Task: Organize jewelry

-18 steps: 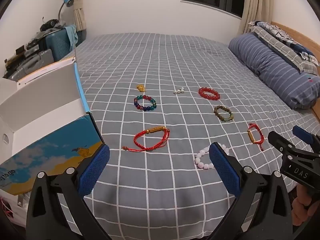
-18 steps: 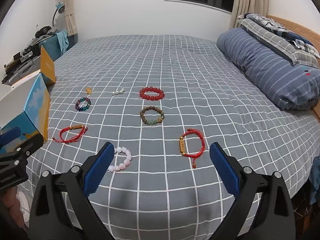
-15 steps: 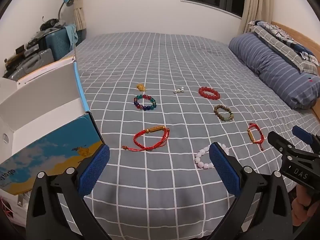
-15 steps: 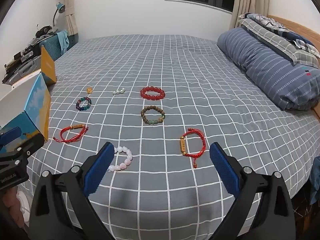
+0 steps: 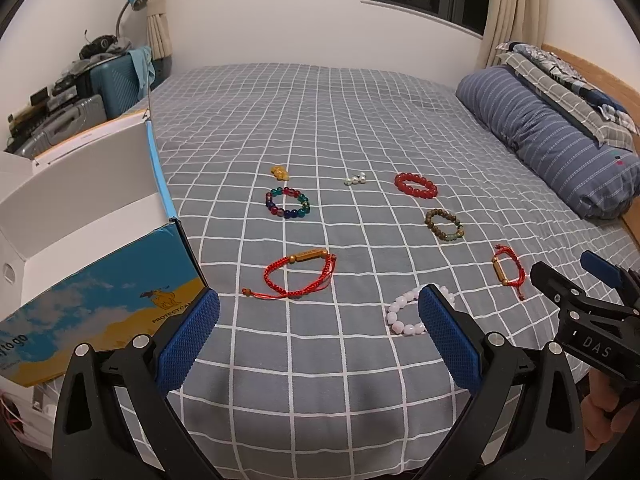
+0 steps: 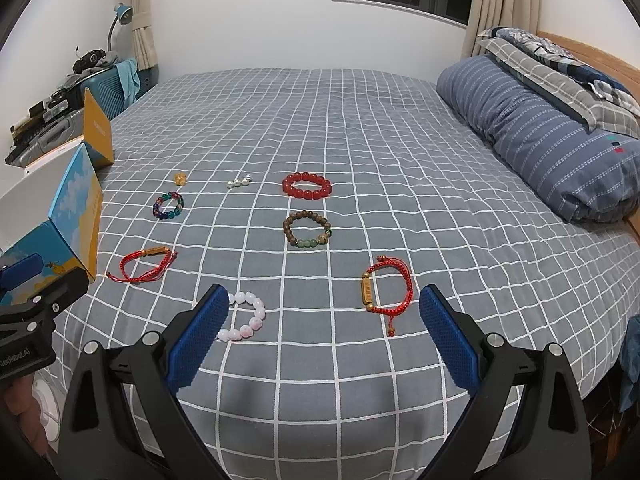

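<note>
Several bracelets lie on the grey checked bed (image 5: 320, 128). A red cord bracelet (image 5: 300, 276) lies just beyond my open, empty left gripper (image 5: 318, 316). A pink bead bracelet (image 5: 404, 316) is partly behind its right finger. A second red cord bracelet (image 6: 384, 288) lies just beyond my open, empty right gripper (image 6: 324, 316); the pink bracelet (image 6: 248, 316) is by its left finger. Farther off lie a brown bead bracelet (image 6: 307, 229), a red bead bracelet (image 6: 307, 185), a multicolour bead bracelet (image 5: 288, 203), pearl beads (image 5: 356, 179) and a small gold charm (image 5: 279, 173).
An open blue and white box (image 5: 80, 232) stands on the bed's left edge, also in the right wrist view (image 6: 76, 216). Blue striped pillows (image 5: 552, 132) lie along the right side. Suitcases and clutter (image 5: 80, 96) stand left of the bed.
Both grippers have drifted very slightly; the scene is almost unchanged. No jewelry has moved.
</note>
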Tool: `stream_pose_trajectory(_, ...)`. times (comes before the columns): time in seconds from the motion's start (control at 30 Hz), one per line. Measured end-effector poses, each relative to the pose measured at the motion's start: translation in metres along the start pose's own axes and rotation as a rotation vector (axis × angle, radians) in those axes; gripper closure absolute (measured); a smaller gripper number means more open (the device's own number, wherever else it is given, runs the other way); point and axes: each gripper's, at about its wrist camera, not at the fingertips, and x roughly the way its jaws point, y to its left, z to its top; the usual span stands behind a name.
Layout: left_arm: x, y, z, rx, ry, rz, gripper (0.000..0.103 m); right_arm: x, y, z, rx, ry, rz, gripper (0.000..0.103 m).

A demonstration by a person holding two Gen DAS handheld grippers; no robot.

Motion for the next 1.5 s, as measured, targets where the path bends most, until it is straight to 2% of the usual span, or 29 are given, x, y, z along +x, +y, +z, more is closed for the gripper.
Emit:
stream_pose_trajectory(1.13, 0.006, 0.001, 0.001, 0.012, -0.005, -0.001, 0.006, 0.005, -0.008, 0.001, 0.019, 0.007, -0.006, 0.011)
stream_pose_trajectory(1.5, 0.024, -0.005, 0.025, 0.021, -0.02, -0.028, 0.006, 0.018, -0.012, 0.016, 0.027, 0.024, -0.021, 0.011)
